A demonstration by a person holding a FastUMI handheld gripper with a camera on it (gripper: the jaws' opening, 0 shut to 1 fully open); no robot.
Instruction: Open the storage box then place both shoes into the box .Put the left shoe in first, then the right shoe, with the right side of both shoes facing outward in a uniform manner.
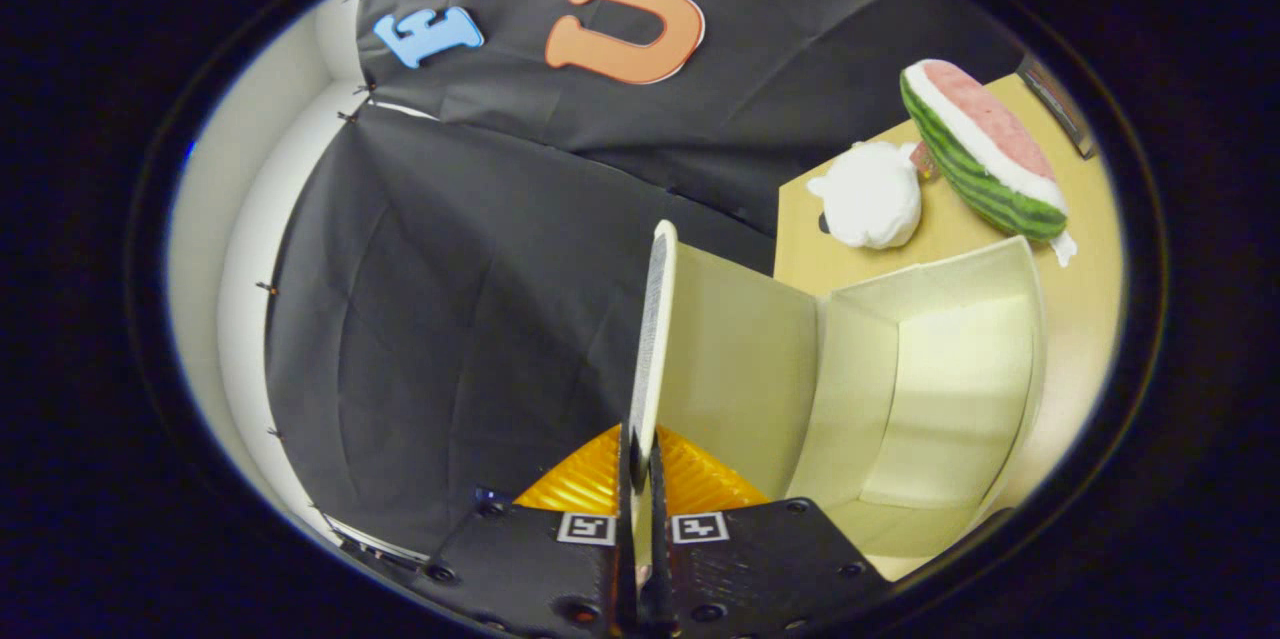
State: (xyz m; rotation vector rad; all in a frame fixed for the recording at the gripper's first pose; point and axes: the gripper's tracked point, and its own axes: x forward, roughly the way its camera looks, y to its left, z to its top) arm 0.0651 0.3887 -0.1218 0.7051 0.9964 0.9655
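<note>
The fingers [640,479] are pinched together on the edge of the box's lid [650,339], which stands up edge-on straight ahead of them, swung away from the opening. To the right of the fingers the storage box [930,369] lies open, its pale inside walls and floor showing. It sits on a tan counter [1085,219]. Beyond the box, farther right, a white plush toy [870,194] rests just beside a watermelon-slice toy [985,149]. No shoe lies inside the box.
</note>
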